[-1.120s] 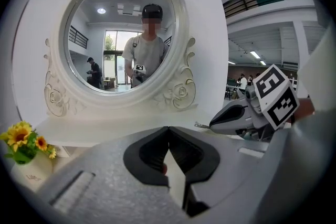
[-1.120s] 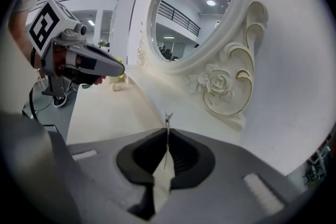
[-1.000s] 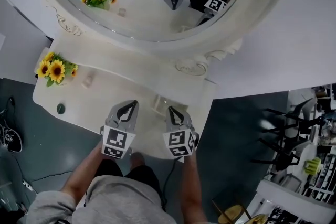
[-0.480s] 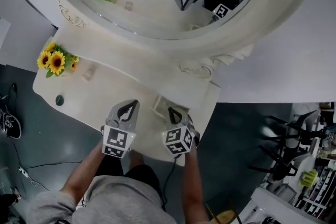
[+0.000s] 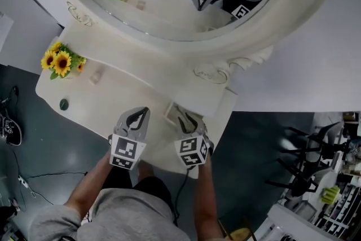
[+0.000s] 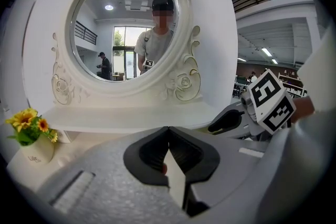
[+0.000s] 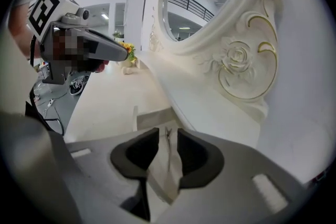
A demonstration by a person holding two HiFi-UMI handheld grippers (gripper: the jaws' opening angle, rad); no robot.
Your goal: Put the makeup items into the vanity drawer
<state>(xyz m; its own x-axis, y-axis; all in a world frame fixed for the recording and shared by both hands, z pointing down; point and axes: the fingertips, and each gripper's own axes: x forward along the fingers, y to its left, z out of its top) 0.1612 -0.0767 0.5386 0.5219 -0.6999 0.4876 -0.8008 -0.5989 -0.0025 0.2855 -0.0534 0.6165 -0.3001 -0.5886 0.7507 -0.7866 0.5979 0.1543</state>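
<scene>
the right tool (image 5: 186,119) has just been opening and now stands released, its pads clear of the thin metal makeup item (image 7: 167,147) lying between them, directly over the open vanity drawer (image 7: 153,118) set in the tabletop (image 5: 113,104). just beside it, the left tool (image 5: 141,114) is clenched, tips meeting.

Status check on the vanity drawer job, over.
Left gripper shut, beside the open drawer. Right gripper jaws just opened over it, thin item between them, not pinched. Nothing seen in the way.
</scene>
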